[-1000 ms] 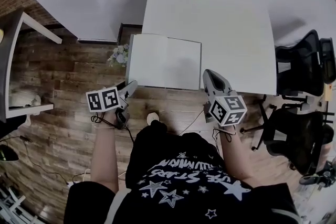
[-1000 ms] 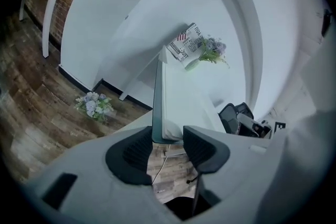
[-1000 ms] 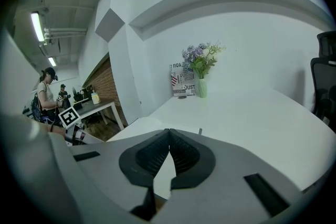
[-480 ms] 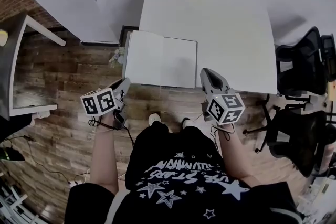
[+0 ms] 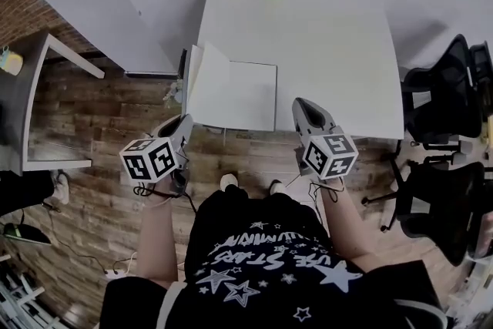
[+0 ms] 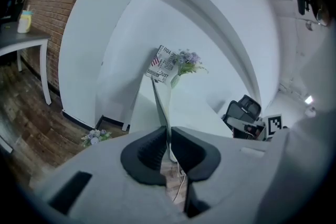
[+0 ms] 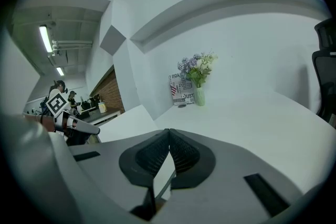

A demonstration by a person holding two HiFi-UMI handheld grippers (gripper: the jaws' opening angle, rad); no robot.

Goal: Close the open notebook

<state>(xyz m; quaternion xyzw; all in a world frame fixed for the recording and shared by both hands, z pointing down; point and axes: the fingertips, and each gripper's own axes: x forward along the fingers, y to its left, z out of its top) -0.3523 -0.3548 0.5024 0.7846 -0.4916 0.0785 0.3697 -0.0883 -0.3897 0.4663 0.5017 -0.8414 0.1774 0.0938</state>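
Step in hand: swinging the left side over; closing is started, not finished. The notebook [image 5: 240, 92] lies open at the front-left corner of the white bench [image 5: 331, 50], right half flat, left leaf [image 5: 196, 81] tilted up off the surface and standing steep.

The left gripper [image 5: 186, 121] sits at the front-left corner of the book; its jaws have just been closing and are now clenched on that leaf. Its own view shows the leaf edge-on, running up out of the pads. It cannot be told whether that is the cover alone or the cover plus pages.

The right gripper [image 5: 299, 105] hangs just beside the book's front-right corner, over the bench edge; jaws pressed together, nothing visibly clamped, and it looks apart from the paper.

Next move, as a judgement: carry the leaf in an arc about the spine, over the top and down onto the right half; let go only once it lies flat. The right gripper should stay out of the landing area, or press the right half if the book starts sliding.

Risks: the thin leaf slipping from the pads, creasing, or dragging the whole book toward the bench edge; the grip is near a corner, so the leaf could twist.
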